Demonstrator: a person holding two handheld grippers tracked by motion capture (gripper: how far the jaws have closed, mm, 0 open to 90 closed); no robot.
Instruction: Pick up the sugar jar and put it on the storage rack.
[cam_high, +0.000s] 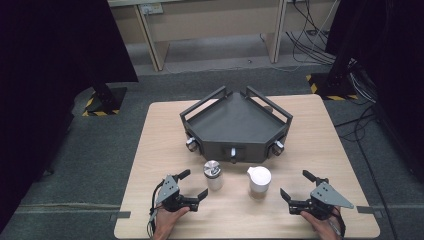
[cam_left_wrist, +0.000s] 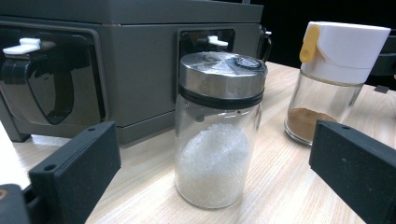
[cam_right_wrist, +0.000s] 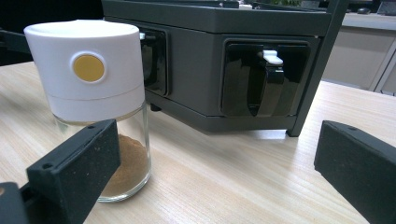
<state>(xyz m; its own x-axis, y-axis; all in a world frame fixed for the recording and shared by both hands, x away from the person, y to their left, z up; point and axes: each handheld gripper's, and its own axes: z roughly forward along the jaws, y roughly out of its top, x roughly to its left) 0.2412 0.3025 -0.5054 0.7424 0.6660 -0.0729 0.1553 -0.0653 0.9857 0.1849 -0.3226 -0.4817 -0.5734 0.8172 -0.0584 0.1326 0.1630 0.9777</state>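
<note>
- Wooden counter is carrying both jars: steel-lidded salt jar and white-capped spice jar, just before the grey rack.
- We're lining up, left gripper and right gripper both gaping wide, holding nothing.
- Next we're probably closing in around each jar's glass.

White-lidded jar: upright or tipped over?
Upright. The white-lidded jar stands on its base on the table, lid on top, brown powder settled at the bottom.

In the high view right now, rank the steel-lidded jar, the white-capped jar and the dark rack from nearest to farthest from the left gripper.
1. steel-lidded jar: just right of the left gripper, in front of its open fingers.
2. white-capped jar: further right, past the first jar.
3. dark rack: behind both jars, at the table's middle.
</note>
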